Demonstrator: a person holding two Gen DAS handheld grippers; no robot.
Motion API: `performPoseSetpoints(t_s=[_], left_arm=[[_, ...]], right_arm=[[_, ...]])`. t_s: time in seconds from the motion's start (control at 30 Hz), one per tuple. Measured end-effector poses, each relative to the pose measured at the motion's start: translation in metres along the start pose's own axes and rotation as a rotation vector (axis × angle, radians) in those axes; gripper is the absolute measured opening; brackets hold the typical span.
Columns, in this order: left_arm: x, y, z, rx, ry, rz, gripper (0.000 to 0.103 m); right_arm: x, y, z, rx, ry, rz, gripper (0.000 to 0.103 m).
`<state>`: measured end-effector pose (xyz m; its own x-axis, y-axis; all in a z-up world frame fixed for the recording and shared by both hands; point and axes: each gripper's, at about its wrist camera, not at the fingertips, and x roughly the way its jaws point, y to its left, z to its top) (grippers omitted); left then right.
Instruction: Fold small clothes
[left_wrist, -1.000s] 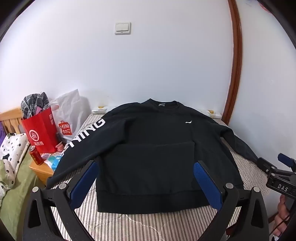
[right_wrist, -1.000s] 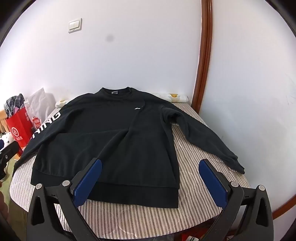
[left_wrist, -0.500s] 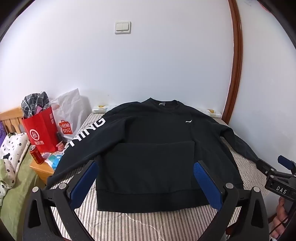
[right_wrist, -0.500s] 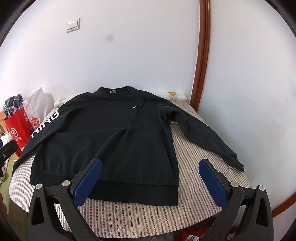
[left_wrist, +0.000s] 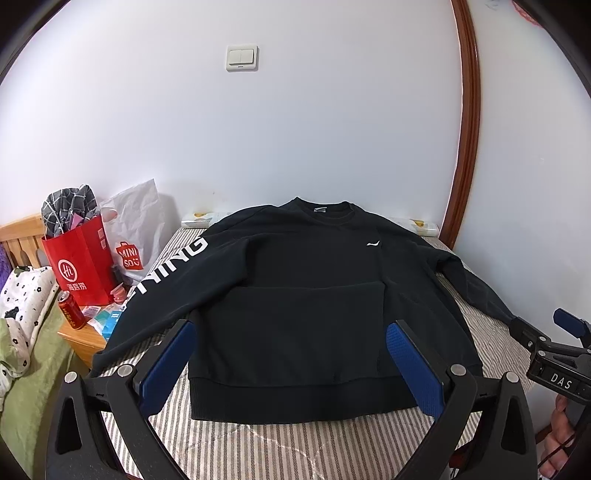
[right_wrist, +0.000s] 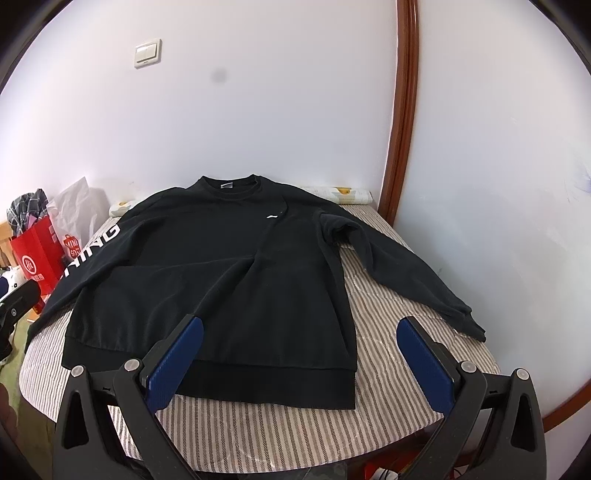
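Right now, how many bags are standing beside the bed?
2, both left of the bed by the wall: a red paper bag stuffed with checked cloth, and a white Miniso bag just right of it, nearer the sweatshirt. Others may be hidden.

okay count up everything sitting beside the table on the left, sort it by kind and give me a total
Bags: 2, a red bag and a white bag
Drink cans: 1, a red can
Small packets: too jumbled to count
Total: 3 clear items

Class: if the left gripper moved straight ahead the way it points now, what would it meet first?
Probably the black sweatshirt lying flat on the striped bed; the open left gripper frames its hem, though depth is uncertain.
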<state>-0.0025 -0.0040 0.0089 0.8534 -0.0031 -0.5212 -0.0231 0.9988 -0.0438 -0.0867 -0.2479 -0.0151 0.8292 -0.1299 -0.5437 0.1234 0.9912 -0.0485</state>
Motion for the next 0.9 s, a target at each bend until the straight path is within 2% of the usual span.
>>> performPoseSetpoints(t_s=[0.27, 0.9], left_arm=[[0.0018, -0.0006, 0.0062, -0.003, 0.000, -0.001, 0.103], [-0.0073, -0.0017, -0.0035, -0.007, -0.010, 0.001, 0.103]], right_arm=[[-0.0038, -0.0011, -0.0007, 0.006, -0.005, -0.002, 0.103], [-0.0103, -0.0008, -0.0006, 0.002, -0.019, 0.004, 0.103]])
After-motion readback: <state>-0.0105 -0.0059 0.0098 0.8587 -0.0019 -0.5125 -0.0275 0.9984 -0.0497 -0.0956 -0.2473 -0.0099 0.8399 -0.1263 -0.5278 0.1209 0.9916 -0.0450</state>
